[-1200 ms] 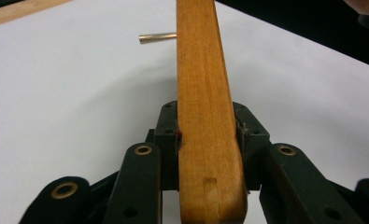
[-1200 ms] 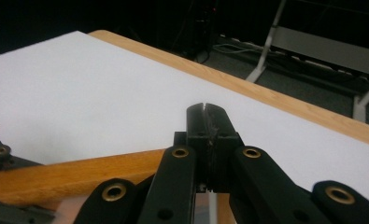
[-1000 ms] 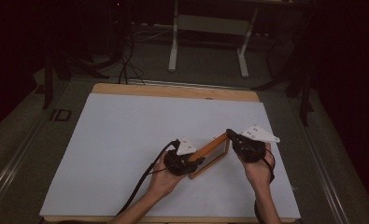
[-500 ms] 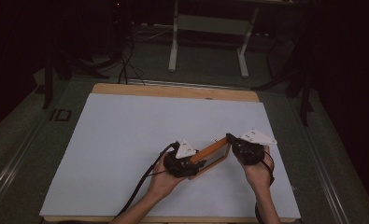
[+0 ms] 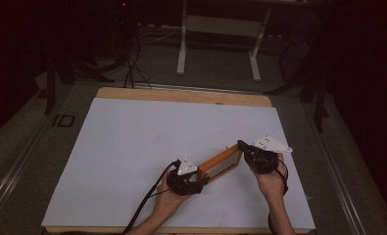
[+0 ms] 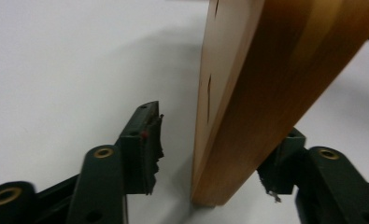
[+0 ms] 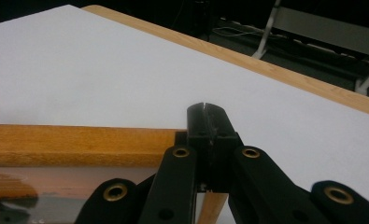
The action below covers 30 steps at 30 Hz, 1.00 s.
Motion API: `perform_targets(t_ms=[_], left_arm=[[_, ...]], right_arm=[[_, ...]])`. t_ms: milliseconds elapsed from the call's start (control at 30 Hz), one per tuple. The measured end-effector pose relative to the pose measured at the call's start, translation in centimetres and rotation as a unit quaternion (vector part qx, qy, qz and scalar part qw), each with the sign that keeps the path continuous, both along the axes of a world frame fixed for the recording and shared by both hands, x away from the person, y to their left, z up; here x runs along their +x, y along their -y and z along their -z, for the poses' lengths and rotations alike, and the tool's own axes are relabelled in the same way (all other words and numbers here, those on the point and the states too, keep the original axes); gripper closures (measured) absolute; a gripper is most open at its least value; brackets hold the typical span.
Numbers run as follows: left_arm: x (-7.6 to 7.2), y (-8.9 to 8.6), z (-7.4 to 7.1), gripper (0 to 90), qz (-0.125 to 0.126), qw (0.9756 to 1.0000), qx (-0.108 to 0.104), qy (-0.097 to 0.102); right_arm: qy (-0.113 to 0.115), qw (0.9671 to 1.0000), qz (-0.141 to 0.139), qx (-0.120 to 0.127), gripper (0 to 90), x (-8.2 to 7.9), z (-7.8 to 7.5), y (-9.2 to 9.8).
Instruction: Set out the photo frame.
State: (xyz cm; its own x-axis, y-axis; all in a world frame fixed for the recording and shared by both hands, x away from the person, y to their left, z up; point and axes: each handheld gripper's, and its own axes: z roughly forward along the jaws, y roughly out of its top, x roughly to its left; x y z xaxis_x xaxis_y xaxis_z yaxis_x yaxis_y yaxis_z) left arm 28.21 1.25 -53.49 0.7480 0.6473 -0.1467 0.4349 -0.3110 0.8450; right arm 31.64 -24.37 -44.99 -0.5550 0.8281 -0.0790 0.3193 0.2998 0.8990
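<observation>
The frame stands on edge on the white sheet, between the two claws. The right claw is clamped on the frame's far corner. The left claw, jaws just closing, stands partly wide around the near end; its pads seem not to press, though blur hinders.

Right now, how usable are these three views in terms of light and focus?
High view: dim, dark surroundings, but the frame and sheet read fine. Left gripper view: the frame, so near, blurs soft; it shades the sheet. Right gripper view: bright sheet, gripper sharp, background dark.
</observation>
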Motion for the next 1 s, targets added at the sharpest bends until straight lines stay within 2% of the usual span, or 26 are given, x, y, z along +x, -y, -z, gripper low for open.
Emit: perform_targets(t_ms=[33, 67, 167, 267, 400, 600, 700, 800, 833, 1000], left_arm=[[-0.2, 0.2, 0.2, 52.3, 0.008, 0.9999, 0.003, 0.007], [-0.3, 0.2, 0.1, 59.1, 0.012, 0.9999, 0.005, 0.011], [-0.4, 0.3, 0.0, 67.4, 0.021, 0.9996, 0.01, 0.016], [-0.3, 0.3, -0.6, 68.7, 0.031, 0.9989, 0.029, 0.019], [0.0, -0.4, -2.0, 69.0, 0.041, 0.9987, 0.021, 0.021], [0.5, -2.2, -4.8, 69.2, 0.061, 0.9977, 0.016, 0.025], [0.6, -3.2, -6.3, 69.3, 0.079, 0.9958, 0.036, 0.029], [0.7, -4.3, -7.4, 69.2, 0.096, 0.9939, 0.047, 0.026], [0.7, -4.6, -7.6, 69.2, 0.099, 0.9937, 0.046, 0.025], [1.0, -5.8, -8.5, 69.2, 0.112, 0.9927, 0.041, 0.017]], right_arm=[[0.0, 1.0, 0.0, 0.001, 89.8, 0.0, 0.0, 0.0], [0.0, 1.0, -0.001, 0.002, 89.8, 0.0, 0.0, 0.0], [0.0, 1.0, -0.002, 0.0, 89.8, 0.1, 0.0, 0.0], [0.004, 0.9999, -0.003, -0.009, 89.8, 0.1, 0.0, -0.1], [0.003, 0.9999, -0.005, -0.014, 89.4, 0.2, -0.2, 0.0], [0.0, 0.9996, -0.023, -0.018, 80.6, -0.1, -0.9, 0.4], [-0.003, 0.9982, -0.058, -0.015, 72.0, -0.4, -1.5, 0.4], [-0.002, 0.9946, -0.103, -0.013, 65.4, -0.8, -1.9, 0.2], [0.0, 0.9921, -0.124, -0.013, 62.8, -0.9, -2.0, 0.0], [-0.002, 0.9866, -0.162, -0.018, 52.8, -1.0, -1.9, -0.8]])
